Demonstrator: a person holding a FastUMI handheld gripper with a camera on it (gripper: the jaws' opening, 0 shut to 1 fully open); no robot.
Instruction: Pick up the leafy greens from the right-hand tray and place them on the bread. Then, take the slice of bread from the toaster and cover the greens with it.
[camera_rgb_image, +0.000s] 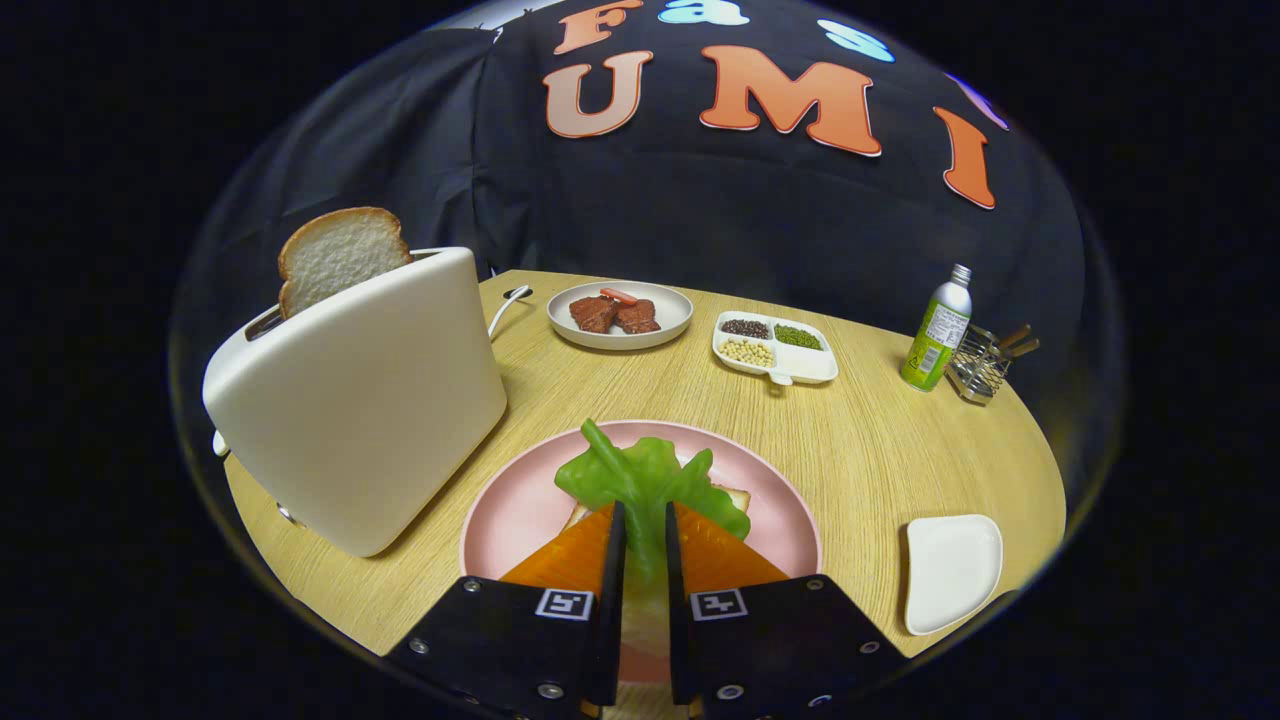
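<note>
My gripper (641, 520) is shut on the leafy greens (645, 480), which stick out ahead of the fingers over the pink plate (510, 520). Under the greens a slice of bread (737, 497) lies on the plate, mostly hidden by the leaves and the fingers. To the left stands a cream toaster (370, 400) with a slice of bread (338, 252) poking up from its slot. A small white tray (952, 570) to the right of the fingers holds nothing.
Beyond the pink plate sit a white bowl with pieces of meat (620, 314) and a divided dish of beans (775, 346). A green bottle (937, 334) and a wire holder (980, 365) stand near the table's far right edge. The toaster's cord (508, 302) trails behind it.
</note>
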